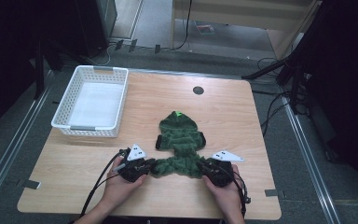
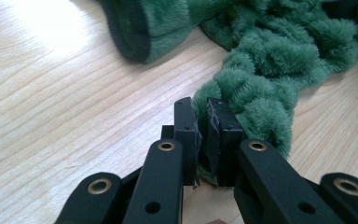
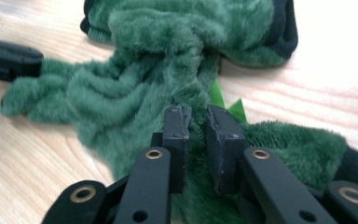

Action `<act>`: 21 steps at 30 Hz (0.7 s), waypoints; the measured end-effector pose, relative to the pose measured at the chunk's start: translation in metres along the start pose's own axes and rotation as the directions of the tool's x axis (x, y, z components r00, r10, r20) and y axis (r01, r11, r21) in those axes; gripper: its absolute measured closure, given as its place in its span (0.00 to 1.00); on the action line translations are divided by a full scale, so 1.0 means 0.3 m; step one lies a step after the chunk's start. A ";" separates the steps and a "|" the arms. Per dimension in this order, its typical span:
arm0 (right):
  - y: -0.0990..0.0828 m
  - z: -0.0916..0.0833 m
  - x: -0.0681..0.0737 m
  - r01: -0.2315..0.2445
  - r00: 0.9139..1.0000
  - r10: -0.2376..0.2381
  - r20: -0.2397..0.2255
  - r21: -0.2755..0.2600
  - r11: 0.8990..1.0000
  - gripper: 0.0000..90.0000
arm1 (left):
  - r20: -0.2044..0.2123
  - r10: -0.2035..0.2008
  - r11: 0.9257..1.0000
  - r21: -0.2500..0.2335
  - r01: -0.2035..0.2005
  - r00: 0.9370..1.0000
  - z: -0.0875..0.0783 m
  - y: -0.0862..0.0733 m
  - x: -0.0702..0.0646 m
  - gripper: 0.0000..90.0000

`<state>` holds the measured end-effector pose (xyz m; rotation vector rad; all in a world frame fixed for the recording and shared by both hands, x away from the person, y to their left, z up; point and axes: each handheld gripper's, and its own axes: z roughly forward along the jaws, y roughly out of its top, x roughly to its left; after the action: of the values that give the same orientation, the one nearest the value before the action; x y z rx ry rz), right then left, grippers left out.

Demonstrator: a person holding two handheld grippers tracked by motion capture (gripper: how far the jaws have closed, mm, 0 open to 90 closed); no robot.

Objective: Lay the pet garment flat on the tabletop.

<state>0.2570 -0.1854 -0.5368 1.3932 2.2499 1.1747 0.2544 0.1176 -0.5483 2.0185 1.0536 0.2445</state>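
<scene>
A fuzzy dark-green hooded garment [image 1: 182,140] with black cuffs lies crumpled in the middle of the wooden table [image 1: 74,182]. My left gripper [image 1: 150,164] sits at its near left end. In the left gripper view the jaws [image 2: 203,116] are shut on a fold of the green fleece [image 2: 270,60]. My right gripper [image 1: 201,165] sits at the near right end. Its jaws [image 3: 198,121] pinch the green pile [image 3: 144,70] between the pads. A hand holds each gripper from the table's near edge. The left gripper's black tip [image 3: 4,58] is seen far left in the right gripper view.
A white slotted basket [image 1: 74,93] stands at the table's far left corner. A round black grommet [image 1: 198,90] sits in the tabletop behind the garment. Cables trail from both grippers toward the near edge. Bare wood lies to the left and right of the garment.
</scene>
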 end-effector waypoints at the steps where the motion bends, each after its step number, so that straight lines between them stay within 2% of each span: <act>1: -0.002 -0.002 -0.001 0.000 1.000 0.000 -0.001 -0.001 1.000 0.88 | 0.005 -0.001 1.000 0.002 0.001 1.000 0.000 0.000 0.002 0.93; 3: -0.001 -0.007 -0.001 -0.001 1.000 0.001 -0.015 -0.007 1.000 0.83 | 0.031 0.005 1.000 0.001 -0.005 1.000 -0.002 0.002 0.000 0.88; 4: 0.009 -0.025 0.004 -0.004 0.999 0.002 -0.037 -0.042 0.999 0.74 | 0.042 0.005 1.000 -0.003 -0.005 0.999 -0.004 0.003 -0.002 0.78; 5: 0.009 -0.025 0.004 -0.004 0.999 0.002 -0.037 -0.042 0.999 0.74 | 0.051 -0.004 1.000 -0.015 0.005 0.999 -0.008 0.006 -0.004 0.78; 6: 0.017 -0.038 0.007 0.000 0.999 -0.004 -0.049 -0.064 0.998 0.72 | 0.070 -0.022 0.999 -0.033 0.024 0.997 -0.013 0.015 -0.004 0.74; 8: 0.039 -0.060 0.019 0.019 0.998 -0.025 -0.051 -0.117 0.993 0.68 | 0.071 -0.036 0.998 -0.055 0.040 0.997 -0.018 0.034 -0.009 0.66; 10: 0.057 -0.059 0.026 0.021 0.998 -0.028 -0.050 -0.129 0.991 0.64 | 0.075 -0.055 0.995 -0.076 0.060 0.996 -0.008 0.061 -0.027 0.61; 11: 0.074 -0.034 0.034 0.026 0.998 -0.032 -0.053 -0.114 0.993 0.62 | 0.068 -0.053 0.996 -0.064 0.058 0.996 0.018 0.092 -0.057 0.57; 12: 0.079 -0.016 0.039 0.038 0.998 -0.043 -0.047 -0.101 0.994 0.61 | 0.068 -0.053 0.996 -0.064 0.058 0.996 0.018 0.092 -0.057 0.56; 13: 0.079 -0.016 0.039 0.038 0.998 -0.043 -0.047 -0.101 0.994 0.61 | 0.055 -0.053 0.997 -0.056 0.056 0.997 0.036 0.108 -0.074 0.56; 15: 0.080 0.028 0.048 0.050 0.998 -0.051 -0.030 -0.052 0.997 0.62 | 0.040 -0.066 0.997 -0.031 0.067 0.997 0.076 0.134 -0.102 0.53; 16: 0.070 0.065 0.055 0.043 0.999 -0.043 0.011 -0.001 0.999 0.68 | 0.029 -0.077 0.997 -0.021 0.077 0.997 0.095 0.142 -0.112 0.52; 18: 0.064 0.076 0.059 0.046 0.999 -0.046 0.025 0.008 0.999 0.72 | 0.008 -0.094 0.996 -0.006 0.094 0.996 0.127 0.152 -0.137 0.53; 20: 0.055 0.077 0.072 0.064 0.997 -0.064 0.034 0.000 0.998 0.80 | -0.056 -0.053 0.998 0.022 0.054 0.997 0.155 0.154 -0.161 0.57; 21: 0.054 0.074 0.077 0.073 0.997 -0.073 0.038 -0.005 0.997 0.82 | -0.075 -0.049 0.998 0.031 0.051 0.996 0.168 0.153 -0.168 0.60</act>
<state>0.2682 -0.1515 -0.5347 1.3077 2.2487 1.1222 0.2752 0.0362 -0.5369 2.0226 1.1598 0.2800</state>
